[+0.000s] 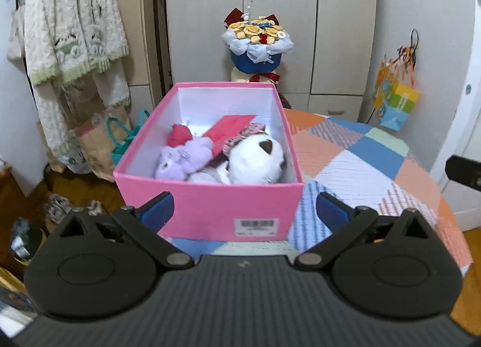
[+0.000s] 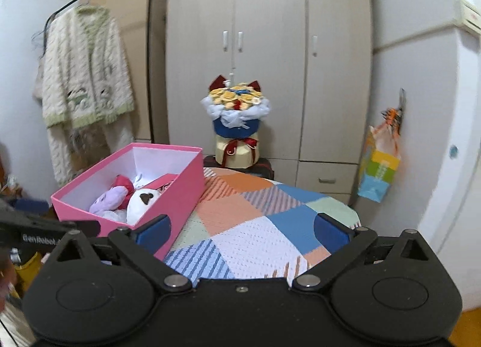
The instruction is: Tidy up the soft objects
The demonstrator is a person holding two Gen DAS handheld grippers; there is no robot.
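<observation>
Plush toys [image 1: 222, 154] in pink box [image 1: 210, 211], claws open

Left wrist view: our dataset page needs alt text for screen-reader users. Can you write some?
An open pink box on a patchwork cloth holds a white plush, a purple plush and a red card. The left tool hangs open and empty before it, with a bouquet and wardrobe behind.
</observation>
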